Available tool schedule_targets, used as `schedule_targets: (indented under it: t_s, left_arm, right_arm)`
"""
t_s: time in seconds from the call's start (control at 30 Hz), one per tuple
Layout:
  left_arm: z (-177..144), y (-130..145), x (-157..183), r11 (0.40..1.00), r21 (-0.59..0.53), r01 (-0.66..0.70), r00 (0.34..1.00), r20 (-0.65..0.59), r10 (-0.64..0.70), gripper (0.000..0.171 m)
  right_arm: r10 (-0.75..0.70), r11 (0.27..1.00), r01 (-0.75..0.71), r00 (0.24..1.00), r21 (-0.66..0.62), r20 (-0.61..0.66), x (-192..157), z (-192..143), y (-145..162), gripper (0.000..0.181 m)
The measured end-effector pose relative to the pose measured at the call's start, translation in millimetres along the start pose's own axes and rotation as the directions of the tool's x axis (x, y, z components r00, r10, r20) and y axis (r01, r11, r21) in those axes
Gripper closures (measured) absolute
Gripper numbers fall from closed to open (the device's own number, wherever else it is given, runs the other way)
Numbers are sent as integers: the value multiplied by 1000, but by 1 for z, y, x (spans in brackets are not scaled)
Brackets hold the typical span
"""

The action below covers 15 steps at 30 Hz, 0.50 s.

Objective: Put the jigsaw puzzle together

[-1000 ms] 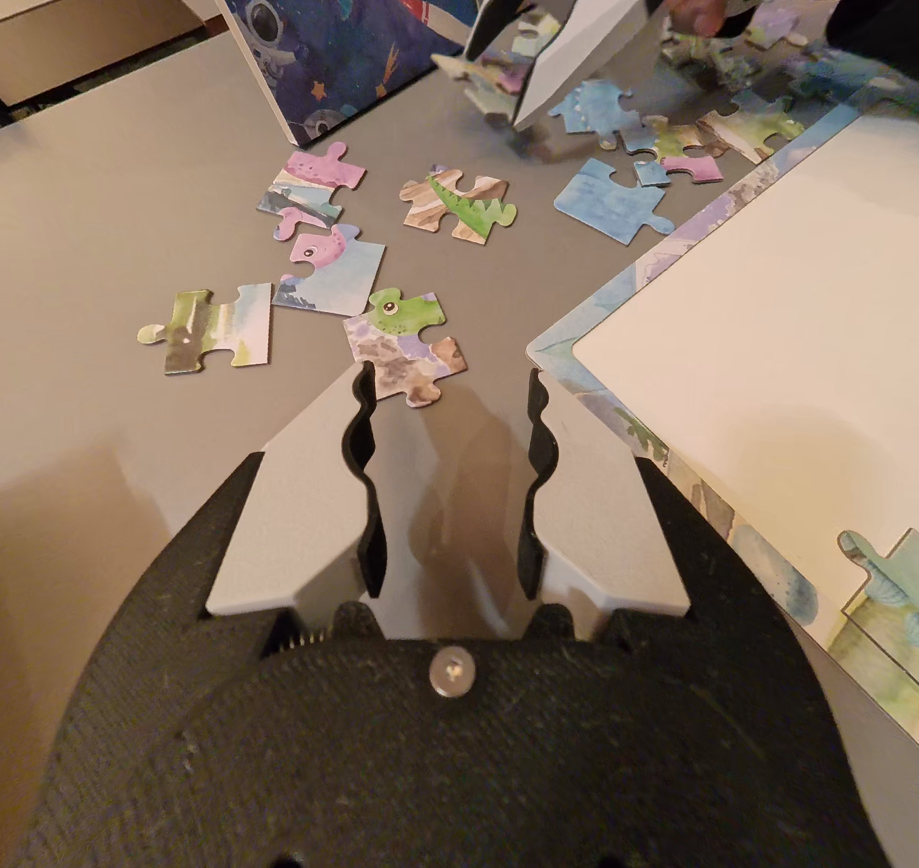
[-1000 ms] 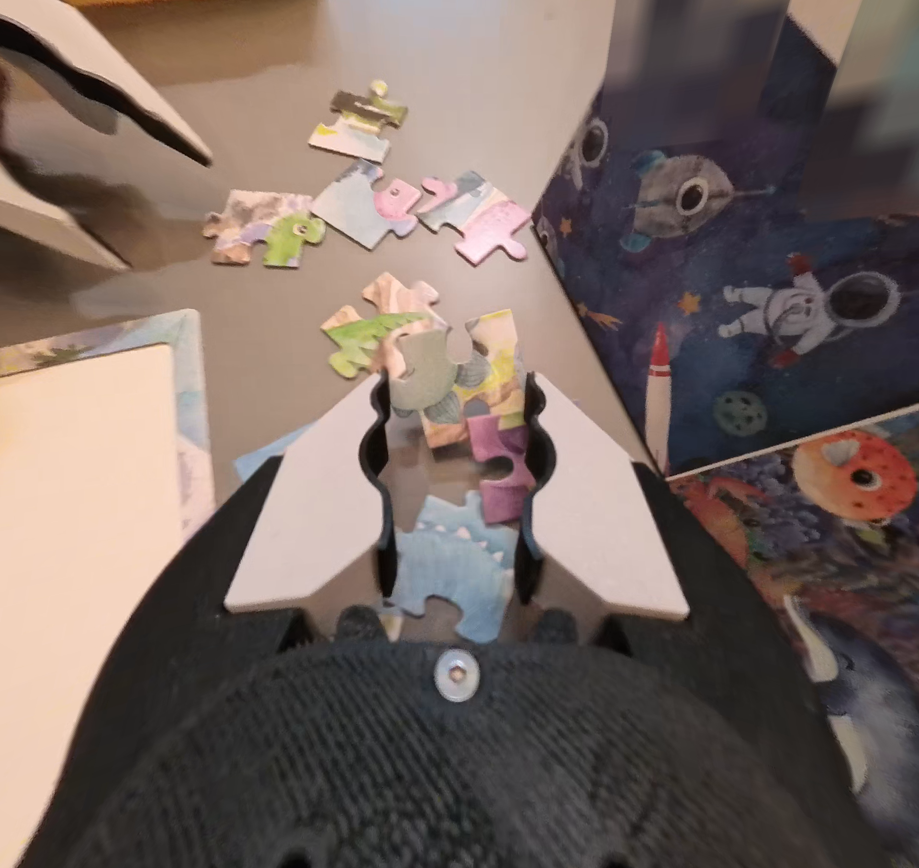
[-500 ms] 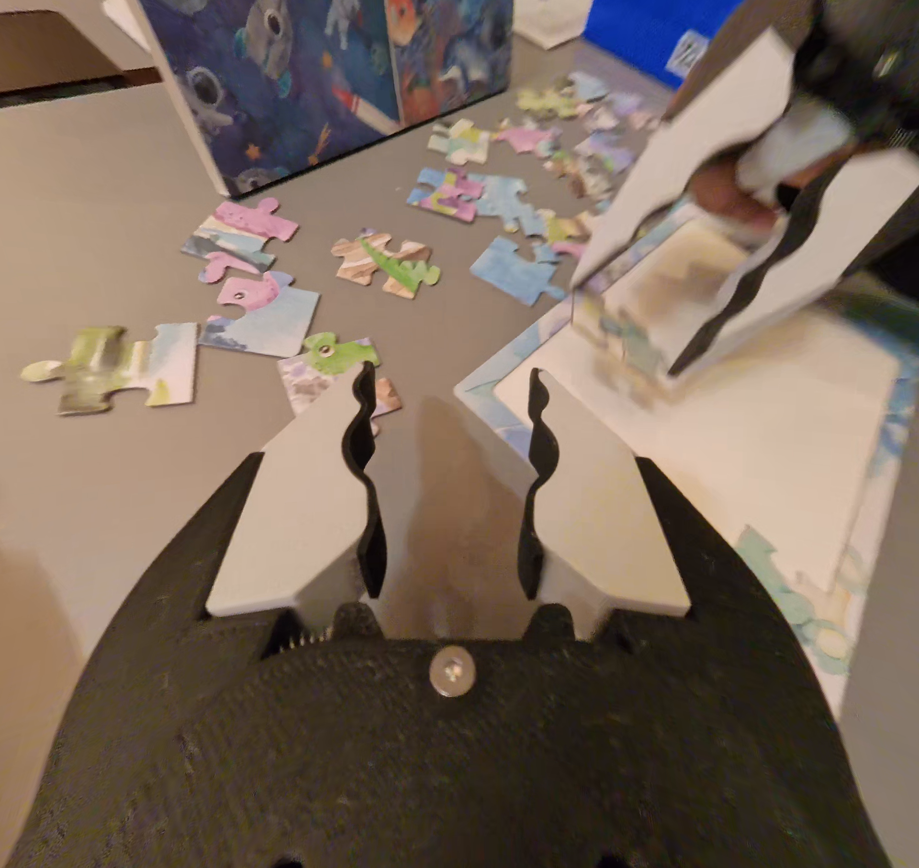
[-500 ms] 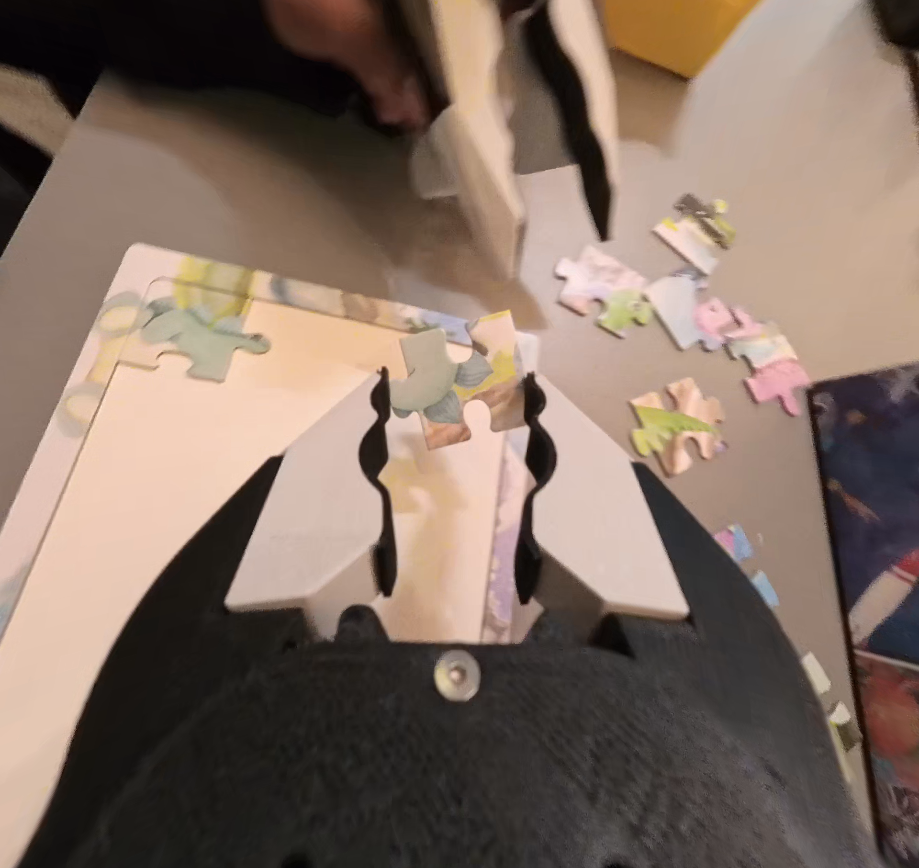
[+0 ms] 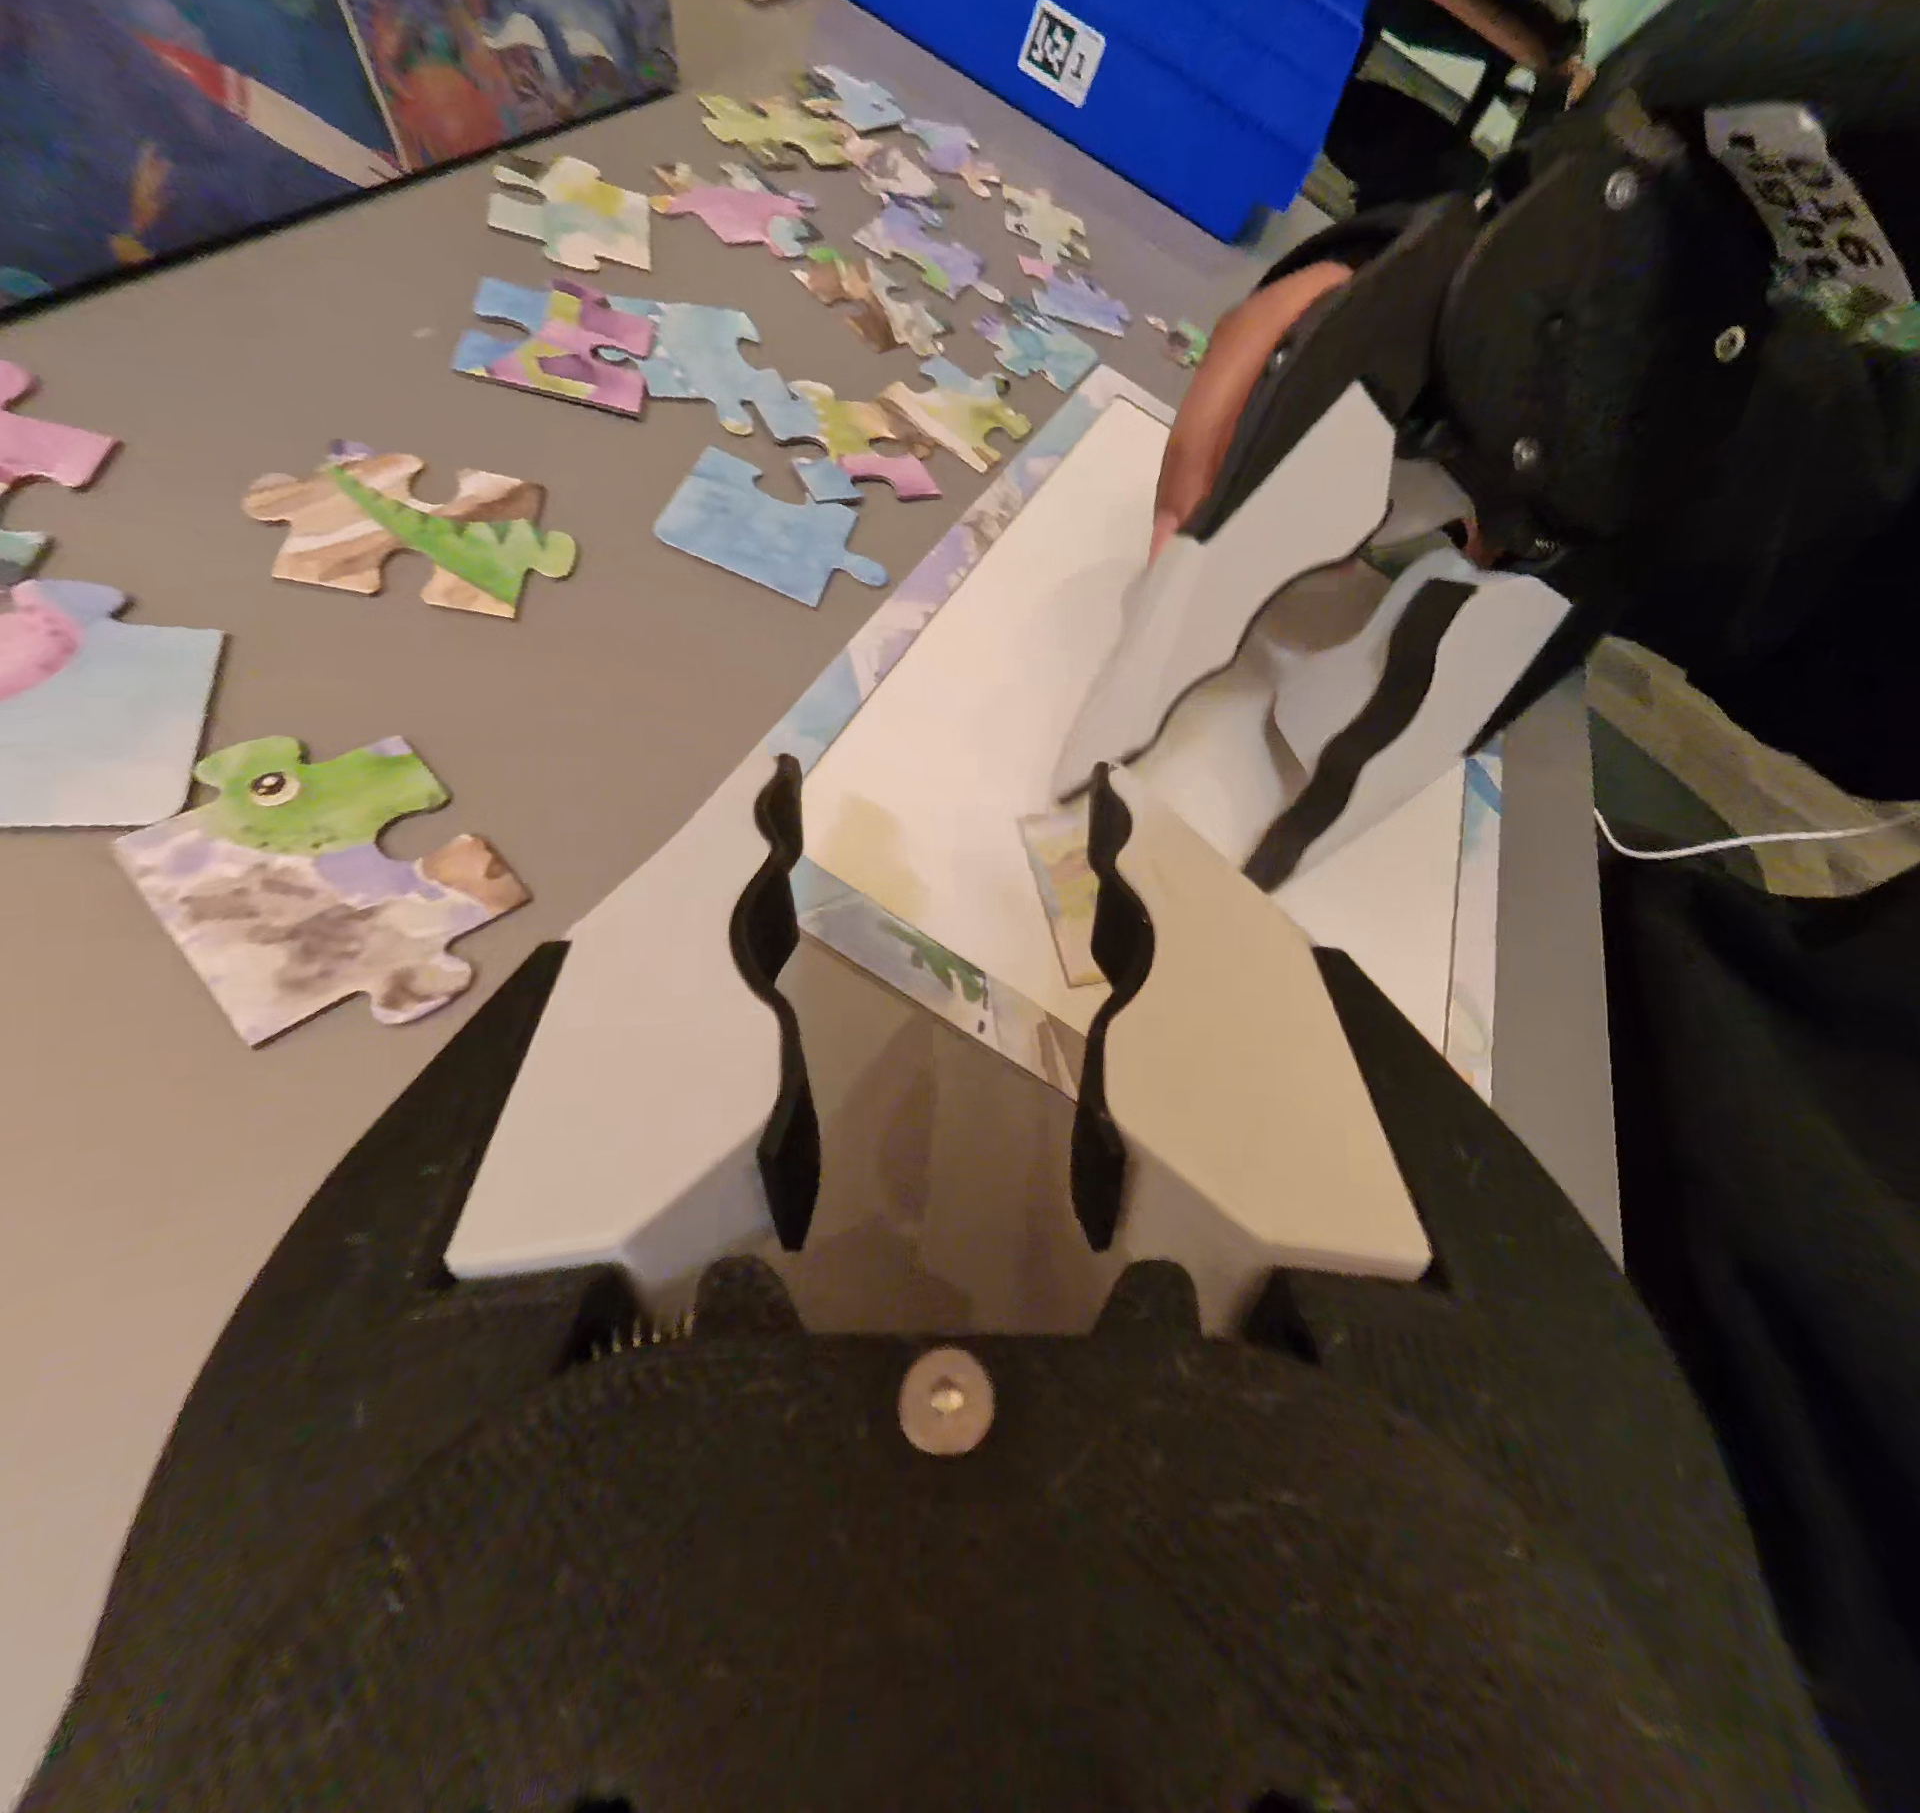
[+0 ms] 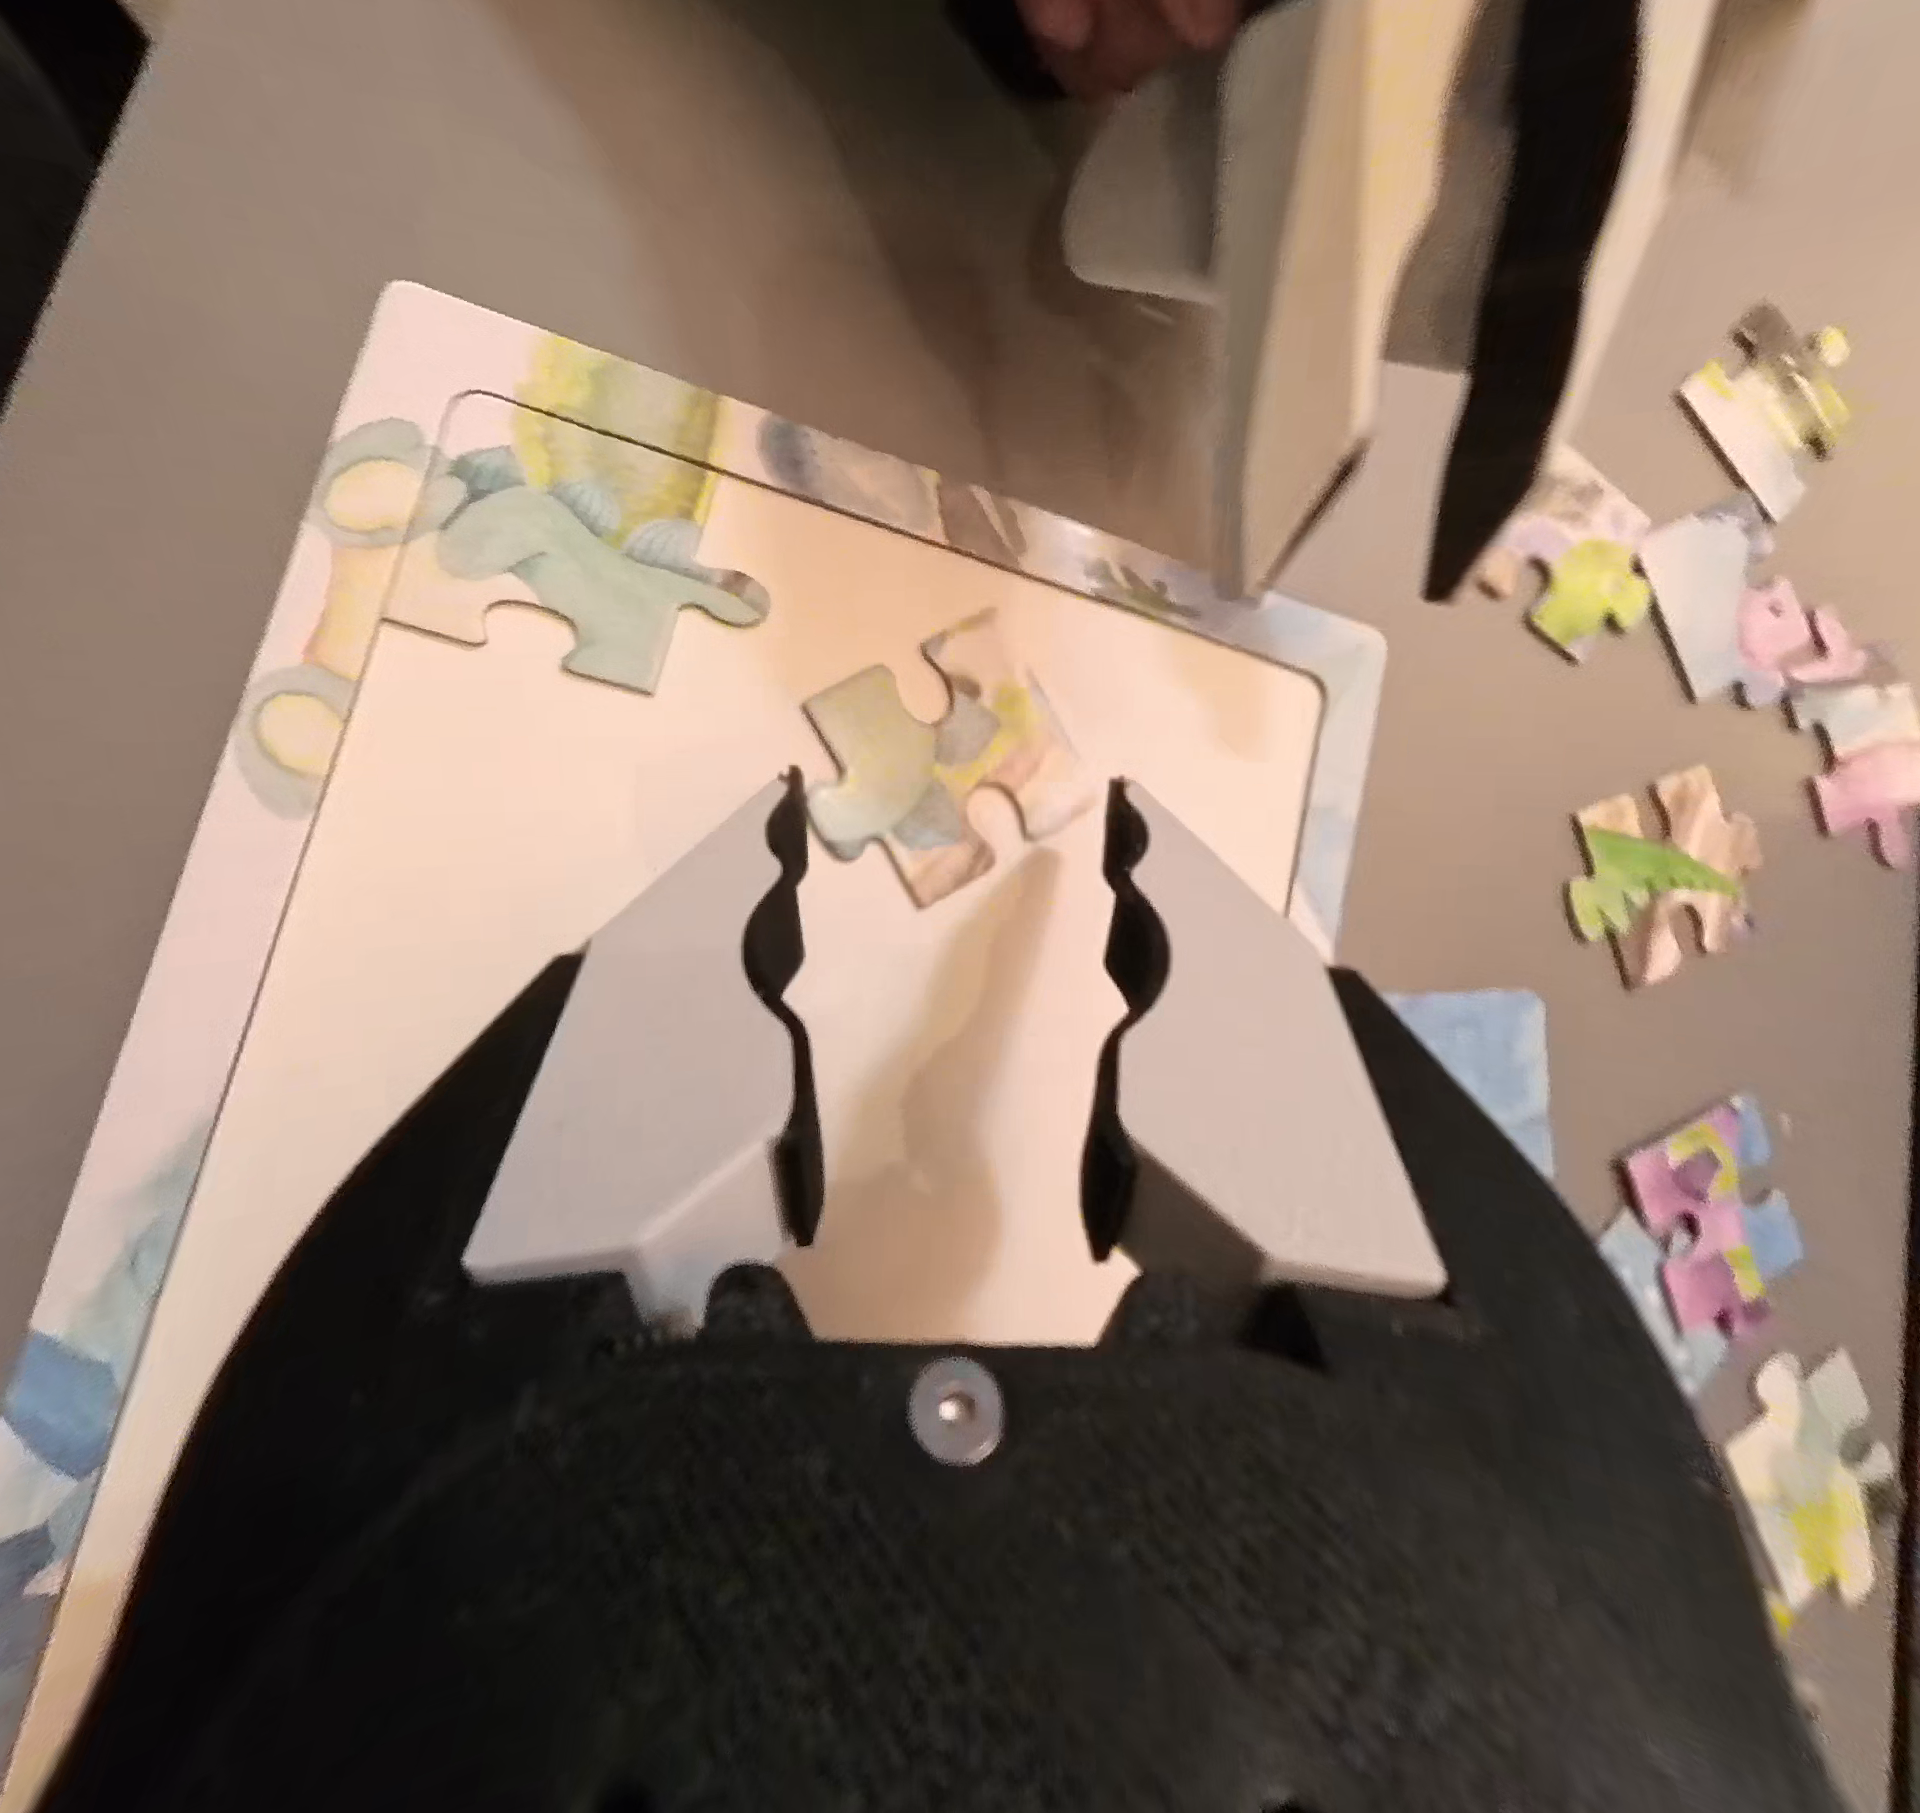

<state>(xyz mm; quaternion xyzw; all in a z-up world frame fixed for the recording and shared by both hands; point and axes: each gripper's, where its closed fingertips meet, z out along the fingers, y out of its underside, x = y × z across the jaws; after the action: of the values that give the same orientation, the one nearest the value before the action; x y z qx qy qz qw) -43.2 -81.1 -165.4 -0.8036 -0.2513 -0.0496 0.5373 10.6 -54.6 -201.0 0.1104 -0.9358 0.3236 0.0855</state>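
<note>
Apparently loose, one piece (image 6: pixel 925 787) lies in tray (image 6: pixel 343 828)

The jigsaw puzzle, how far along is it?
Barely started. One corner piece sits fitted in the puzzle tray. A second piece lies loose on the tray, just beyond the open right tool. The left tool is open and empty. Many pieces remain scattered on the grey table.

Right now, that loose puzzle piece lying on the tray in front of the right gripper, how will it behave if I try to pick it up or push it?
The loose piece looks thin and flat, so it is probably stiff and light. Lying flush on the smooth tray, it would likely slide when pushed rather than tip. The open right gripper may struggle to get under its edge.
</note>
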Motion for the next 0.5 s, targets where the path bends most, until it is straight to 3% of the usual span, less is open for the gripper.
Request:
schedule_targets:
  t_s: [0.23, 0.5]
  left_arm:
    - [7, 10, 10, 997, -72, -38, 999, -42, 35, 125]
    - [6, 9, 1, 998, -62, 0, 1000, -1, 0, 126]
  right_arm:
    - [246, 969, -243, 967, 44, -66, 3, -2, 12, 131]
    - [359, 931, -351, 929, 97, -88, 15, -10, 13, 140]
